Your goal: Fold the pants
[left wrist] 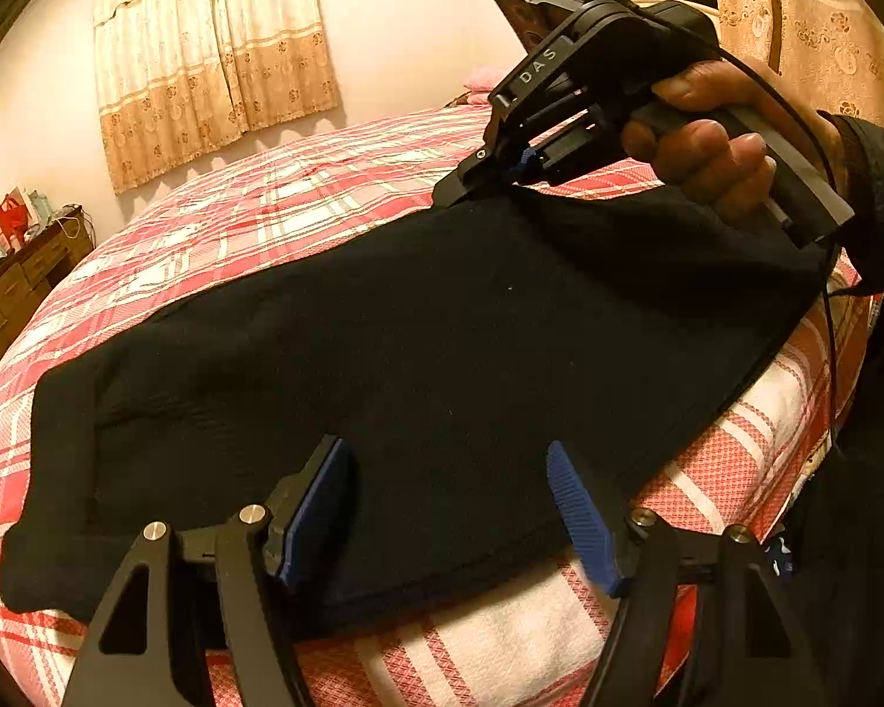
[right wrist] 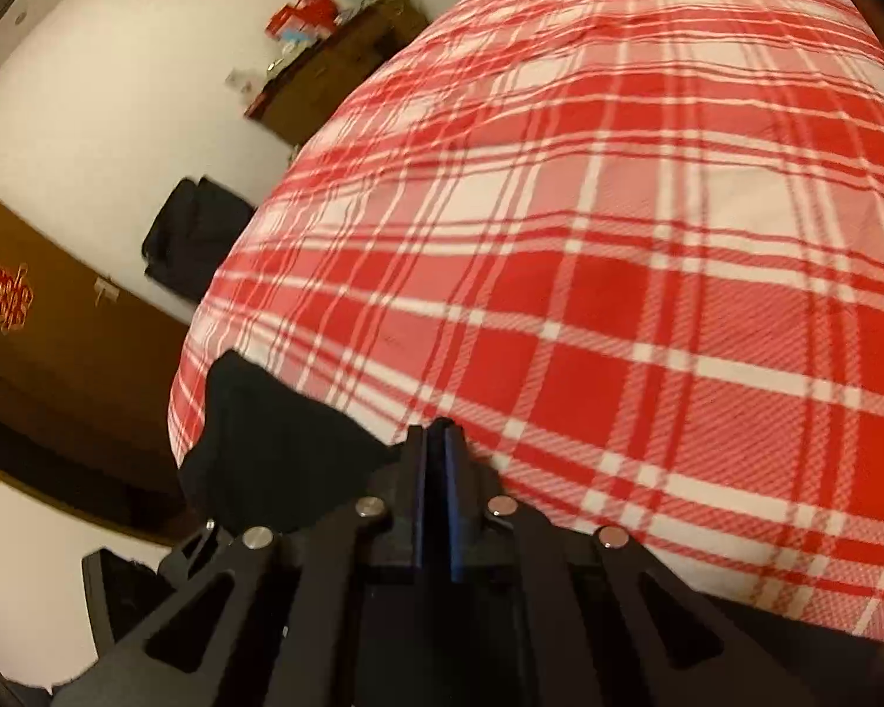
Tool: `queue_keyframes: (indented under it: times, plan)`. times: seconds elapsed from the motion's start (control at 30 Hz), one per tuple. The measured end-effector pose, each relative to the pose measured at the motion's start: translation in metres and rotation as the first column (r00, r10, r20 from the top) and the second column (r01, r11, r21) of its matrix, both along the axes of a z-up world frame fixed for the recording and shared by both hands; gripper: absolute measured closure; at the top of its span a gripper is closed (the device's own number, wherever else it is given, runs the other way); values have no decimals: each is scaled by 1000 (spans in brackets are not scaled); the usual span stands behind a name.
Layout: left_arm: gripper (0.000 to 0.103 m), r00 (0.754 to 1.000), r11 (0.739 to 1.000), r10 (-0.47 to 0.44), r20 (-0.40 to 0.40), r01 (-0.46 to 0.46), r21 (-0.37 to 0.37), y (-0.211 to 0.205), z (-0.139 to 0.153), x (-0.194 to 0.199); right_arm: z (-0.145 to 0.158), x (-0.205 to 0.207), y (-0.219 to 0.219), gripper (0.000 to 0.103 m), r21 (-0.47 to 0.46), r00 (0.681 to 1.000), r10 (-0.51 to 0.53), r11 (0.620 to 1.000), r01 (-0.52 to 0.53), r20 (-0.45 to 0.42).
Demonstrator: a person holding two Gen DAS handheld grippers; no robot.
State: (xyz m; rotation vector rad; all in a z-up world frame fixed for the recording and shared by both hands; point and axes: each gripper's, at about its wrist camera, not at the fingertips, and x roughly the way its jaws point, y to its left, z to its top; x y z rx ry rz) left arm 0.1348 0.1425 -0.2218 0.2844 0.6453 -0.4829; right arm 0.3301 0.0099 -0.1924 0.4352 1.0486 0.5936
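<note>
Black pants (left wrist: 418, 342) lie spread across the red and white plaid bed (left wrist: 253, 200). My left gripper (left wrist: 448, 471) is open, its blue pads either side of the near hem, just above the cloth. My right gripper (left wrist: 471, 188), held in a hand, is shut on the far edge of the pants and lifts it a little. In the right wrist view the right gripper (right wrist: 436, 430) has its blue pads pressed together, and black cloth (right wrist: 265, 442) hangs to its left over the bed (right wrist: 619, 235).
A dark wooden dresser (left wrist: 12, 288) with clutter stands left of the bed; it also shows in the right wrist view (right wrist: 336, 59). Patterned curtains (left wrist: 206, 47) hang on the far wall. A dark bag (right wrist: 194, 235) sits on the floor beside a brown cabinet (right wrist: 47, 324).
</note>
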Motion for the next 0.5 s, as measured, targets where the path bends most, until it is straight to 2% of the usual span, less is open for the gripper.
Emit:
queue_keyframes:
  times: [0.07,0.17,0.2,0.3,0.4,0.5]
  plan:
    - [31,1000,1000,0,4,0,-3,0,-1,-1,-1,-3,-3,95,30,1000,-11,999,11,6]
    - [31,1000,1000,7,8,-7,3,-2,1,-3,-15,3,-4,95,-20,999,-30,999,29,-32]
    - [31,1000,1000,12,6,-12,11,-3,3,-4,-17,5,-5,95,-11,999,-24,1000,24,-32]
    - [31,1000,1000,-7,21,7,26,-11,14,-12,-10,0,-15,77,3,999,-41,999,41,-20]
    - [31,996,997,-66,54,64,37,-31,26,-22,9,-22,-39,57,-29,997,-57,998,58,47]
    - [31,988,988,-143,63,139,68,-61,34,-26,24,-54,-79,55,-68,991,-94,993,101,100]
